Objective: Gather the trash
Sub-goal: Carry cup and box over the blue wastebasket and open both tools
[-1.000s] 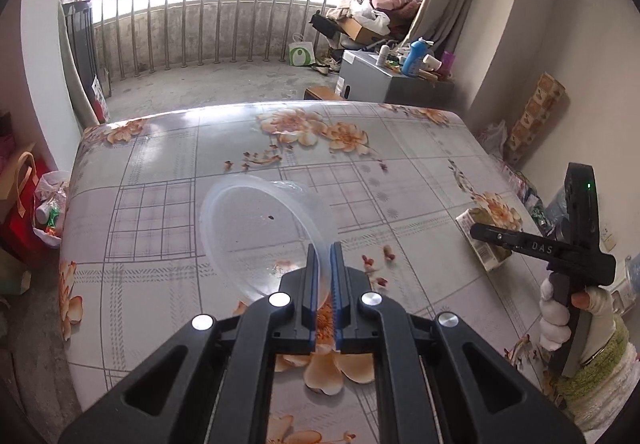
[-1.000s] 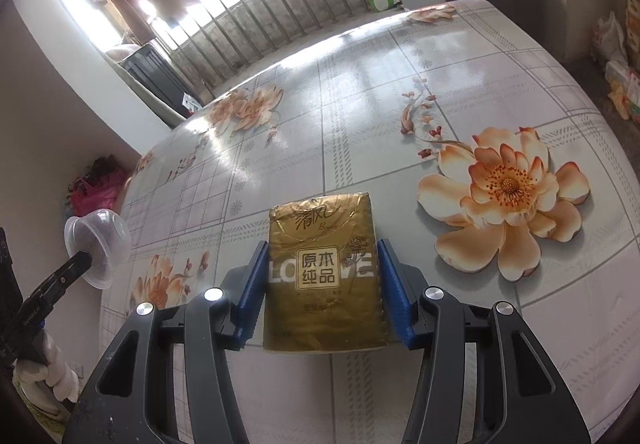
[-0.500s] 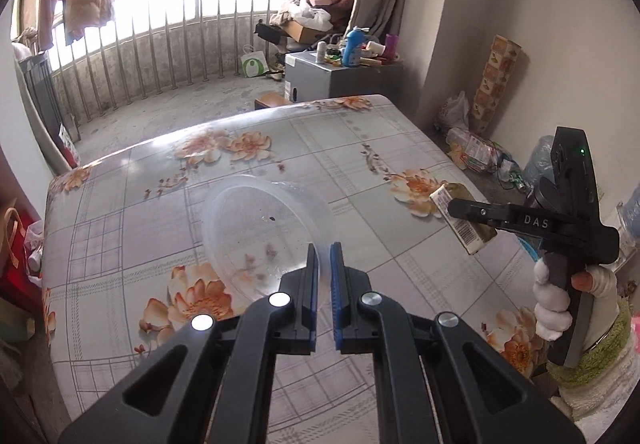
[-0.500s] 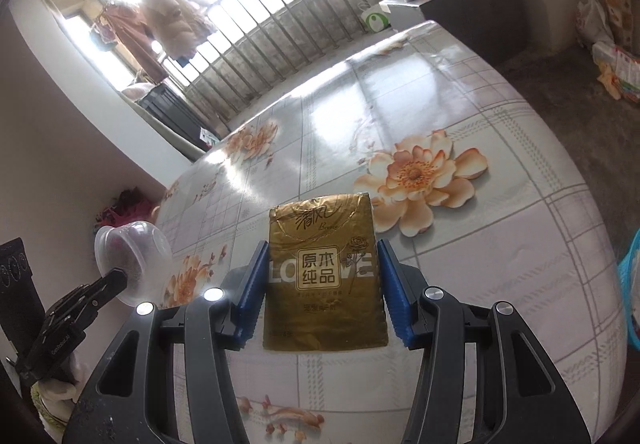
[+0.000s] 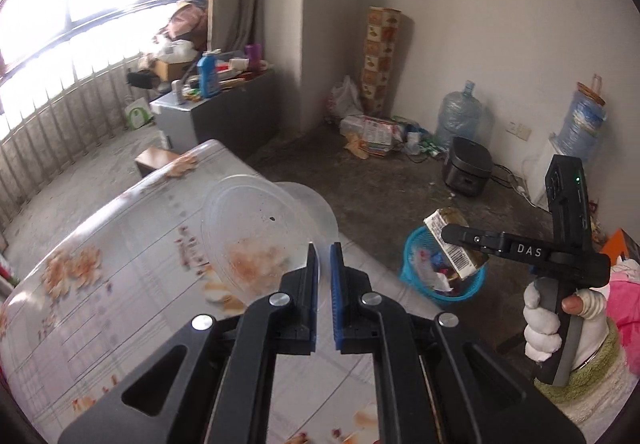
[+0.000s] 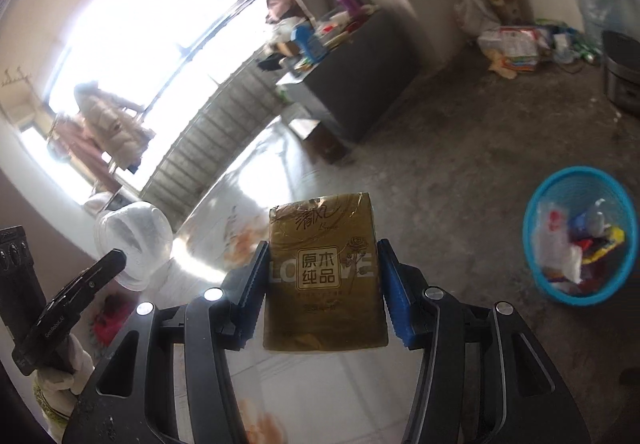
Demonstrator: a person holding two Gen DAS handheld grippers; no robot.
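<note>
- between my left tongs' (image 5: 324,258) blue pads sits the rim of a clear bowl (image 5: 260,232); the jaws are pressed almost together on it, and the bowl tips away ahead of the tips, orange smears inside.
- under the bowl and the left tongs i see the flowered table (image 5: 120,284).
- right of the left tongs, my right tongs (image 5: 460,234) hold a gold pack (image 5: 456,244) over the rim of a blue bin (image 5: 444,272) on the floor.
- from the right wrist, my right tongs (image 6: 322,276) pinch the gold pack (image 6: 324,272) by its two sides, label up.
- the bin (image 6: 580,236) lies to the right of the right tongs and ahead, wrappers inside.
- left of them the bowl (image 6: 134,244) hangs from the left tongs (image 6: 116,260).
</note>
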